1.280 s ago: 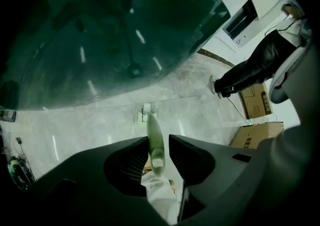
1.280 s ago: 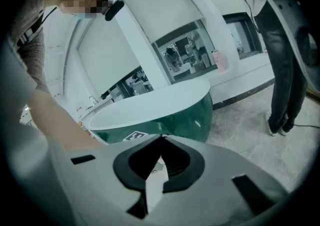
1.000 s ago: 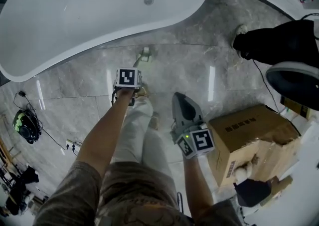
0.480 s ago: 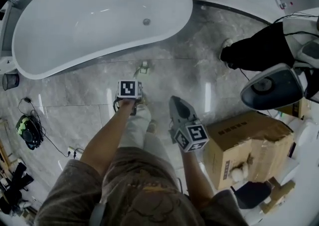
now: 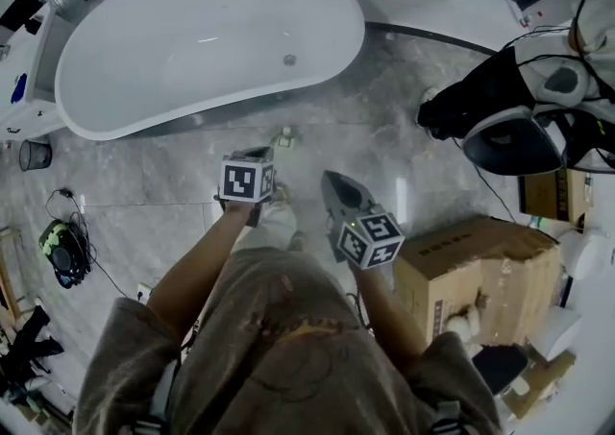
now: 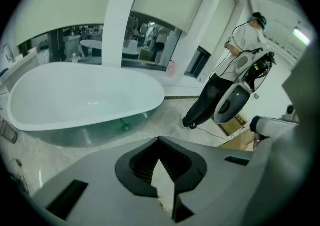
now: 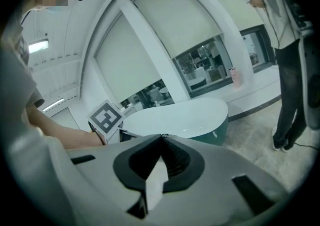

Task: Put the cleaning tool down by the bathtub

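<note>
One small cleaning tool point(image 5: 282, 138) lies on the grey marble floor point(image 5: 163, 169), just beside the near rim of the white bathtub point(image 5: 227, 100) and below its drain end. No gripper touches it. The left gripper point(image 5: 257, 152) hangs just short of the tool on the person's side, its jaws pressed together with nothing between them. The right gripper point(image 5: 329, 180) is held beside it, a little further from the tub, its tips likewise meeting and empty.

Bare floor runs along the tub's long edge to the left, as far as a black bundle of cables point(image 5: 62, 249) and a small dark bin point(image 5: 34, 154). To the right the room narrows: a torn cardboard box point(image 5: 471, 265) sits near the right gripper, and another person point(image 5: 471, 102) in dark trousers stands past the tub's rounded end.
</note>
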The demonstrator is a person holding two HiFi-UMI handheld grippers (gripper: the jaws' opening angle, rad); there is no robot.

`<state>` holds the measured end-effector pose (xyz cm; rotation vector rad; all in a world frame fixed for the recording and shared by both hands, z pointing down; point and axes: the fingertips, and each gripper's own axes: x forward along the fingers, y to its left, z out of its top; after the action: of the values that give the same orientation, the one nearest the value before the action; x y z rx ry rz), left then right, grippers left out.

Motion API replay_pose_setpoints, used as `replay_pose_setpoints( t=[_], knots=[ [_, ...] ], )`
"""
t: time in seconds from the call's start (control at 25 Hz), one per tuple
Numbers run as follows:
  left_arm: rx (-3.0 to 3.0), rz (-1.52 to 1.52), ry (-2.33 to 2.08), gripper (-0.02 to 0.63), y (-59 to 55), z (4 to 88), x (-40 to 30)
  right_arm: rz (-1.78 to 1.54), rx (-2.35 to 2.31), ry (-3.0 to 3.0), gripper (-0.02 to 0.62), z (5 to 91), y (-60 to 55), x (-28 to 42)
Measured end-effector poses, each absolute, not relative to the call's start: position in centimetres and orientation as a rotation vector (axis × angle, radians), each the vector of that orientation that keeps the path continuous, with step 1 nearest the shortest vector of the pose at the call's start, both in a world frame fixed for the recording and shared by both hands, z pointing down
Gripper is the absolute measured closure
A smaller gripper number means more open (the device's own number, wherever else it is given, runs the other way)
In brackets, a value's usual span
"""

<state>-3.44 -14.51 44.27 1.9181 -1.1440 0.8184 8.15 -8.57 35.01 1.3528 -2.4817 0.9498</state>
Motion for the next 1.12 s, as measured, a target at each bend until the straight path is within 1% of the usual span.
replay_pose_setpoints(
  t=[0.32, 0.52, 0.76, 0.88, 1.12],
  knots=[
    [2.188, 0.628, -1.111, 0.604, -13.8, 31.9, -4.1, 0.79, 1.257, -2.607, 0.597, 27.6, -8.2, 5.9],
    [2.322, 0.515, -1.077, 0.604, -10.9, 26.4, -3.1, 0.654, 1.297, -2.674, 0.597, 22.6, -7.0, 6.3],
    [2.616, 0.299, -1.074, 0.604, -8.7, 19.4, -3.1, 0.437, 1.337, -2.781, 0.597, 17.3, -6.0, 6.0],
    [2.718, 0.266, -1.088, 0.606, -8.3, 17.7, -3.1, 0.394, 1.332, -2.841, 0.598, 16.2, -5.7, 5.8],
    [2.779, 0.192, -1.116, 0.605, -7.6, 17.0, -3.6, 0.402, 1.345, -2.87, 0.598, 16.1, -5.3, 5.4]
  ],
)
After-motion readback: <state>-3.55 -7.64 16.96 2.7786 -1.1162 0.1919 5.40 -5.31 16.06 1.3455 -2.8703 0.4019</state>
